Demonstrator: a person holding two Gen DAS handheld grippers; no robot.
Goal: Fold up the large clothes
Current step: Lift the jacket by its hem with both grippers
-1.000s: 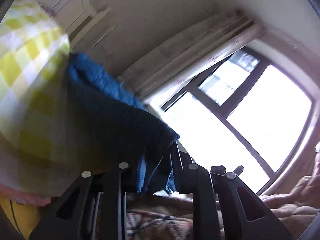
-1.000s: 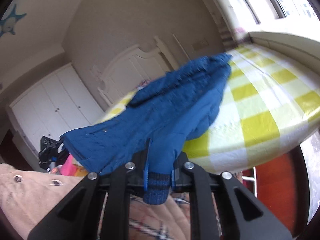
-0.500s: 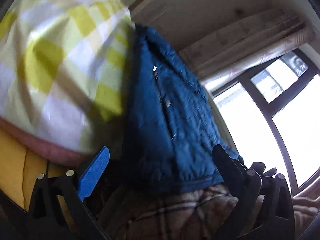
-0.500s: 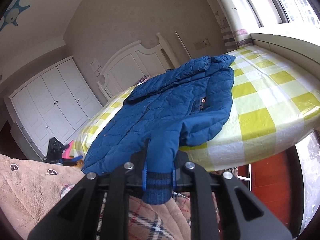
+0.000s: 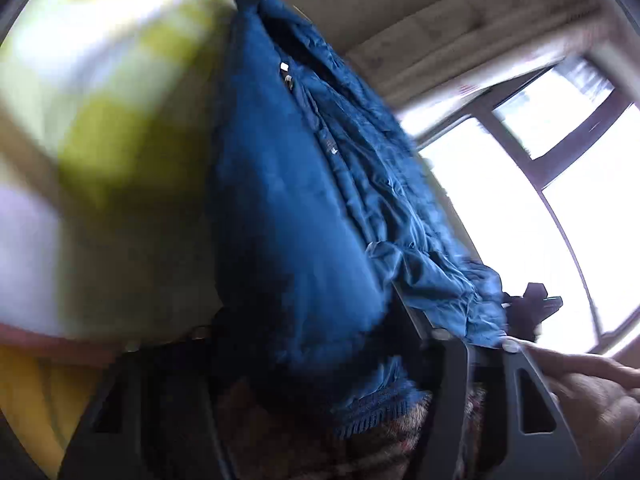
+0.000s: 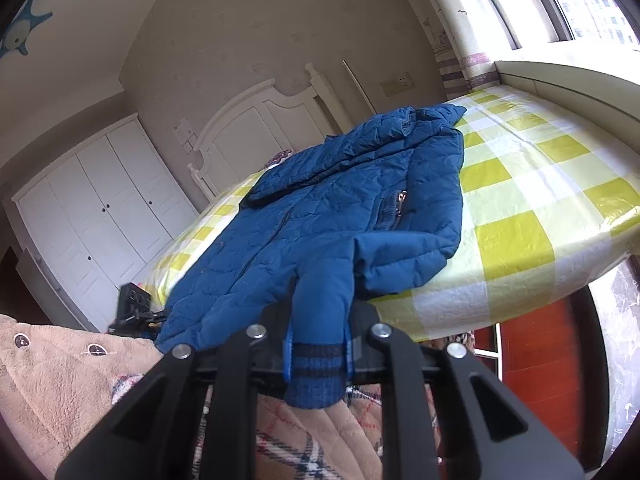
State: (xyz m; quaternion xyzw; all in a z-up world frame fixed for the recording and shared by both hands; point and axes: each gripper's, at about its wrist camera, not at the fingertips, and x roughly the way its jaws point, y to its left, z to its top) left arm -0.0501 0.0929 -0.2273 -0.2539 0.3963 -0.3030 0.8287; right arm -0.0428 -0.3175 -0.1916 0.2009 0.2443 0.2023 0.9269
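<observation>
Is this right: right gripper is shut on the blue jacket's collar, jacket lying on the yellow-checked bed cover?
Not quite. The right gripper is shut on the jacket's ribbed sleeve cuff, not its collar; the collar end lies far off, toward the headboard. The right wrist view shows it. The rest holds: the blue jacket lies on the yellow-checked bed cover.

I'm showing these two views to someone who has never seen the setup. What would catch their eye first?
The blue quilted jacket, spread front up across the yellow-and-white checked bed cover, dominates both views. In the right wrist view the right gripper is clamped on the jacket's ribbed sleeve cuff at the near bed edge. The left wrist view is blurred, with the jacket's hem bulging close to the lens beside a bright window.
</observation>
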